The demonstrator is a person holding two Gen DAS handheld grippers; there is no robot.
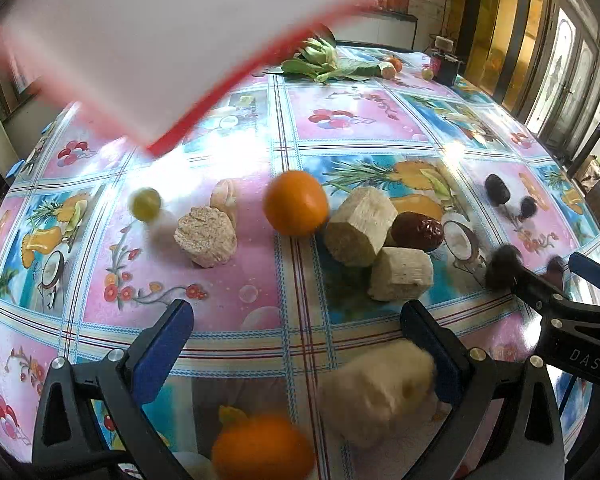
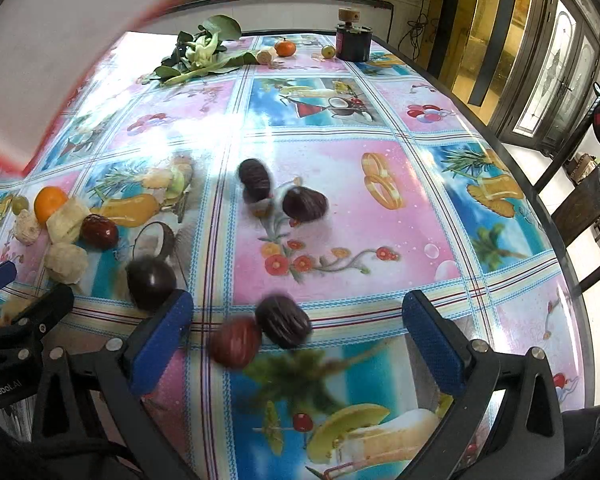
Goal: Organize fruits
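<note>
Left wrist view: a scatter of fruit is seen on the glossy fruit-printed tablecloth (image 1: 340, 128), with a white, red-edged board or tray (image 1: 140, 40) blurred overhead at upper left. The left gripper (image 1: 296, 340) is held wide open with nothing clamped; a blurred pale, fibrous chunk of peeled fruit (image 1: 376, 392) lies just inside its right finger, and a blurred round orange citrus (image 1: 262, 450) lies low between the fingers, close to the camera. Ahead, a second orange citrus (image 1: 296, 203), three more pale cut chunks (image 1: 358, 232), a glossy red date (image 1: 418, 231) and a small green round fruit (image 1: 145, 203) are spread across the cloth.

In the right wrist view, the right gripper (image 2: 298, 336) is likewise spread wide and empty. A dark wrinkled oval fruit (image 2: 284, 320) and a blurred red date (image 2: 236, 342) lie touching, between its fingers and towards the left one; the oval's long axis appears to run crosswise to the fingers. Another dark round fruit (image 2: 151, 282) sits just beside the left finger, and two more dark fruits (image 2: 304, 204) lie further ahead.

Sorting is judged barely begun; each gripper seems best placed for the pieces already between its own fingers.
</note>
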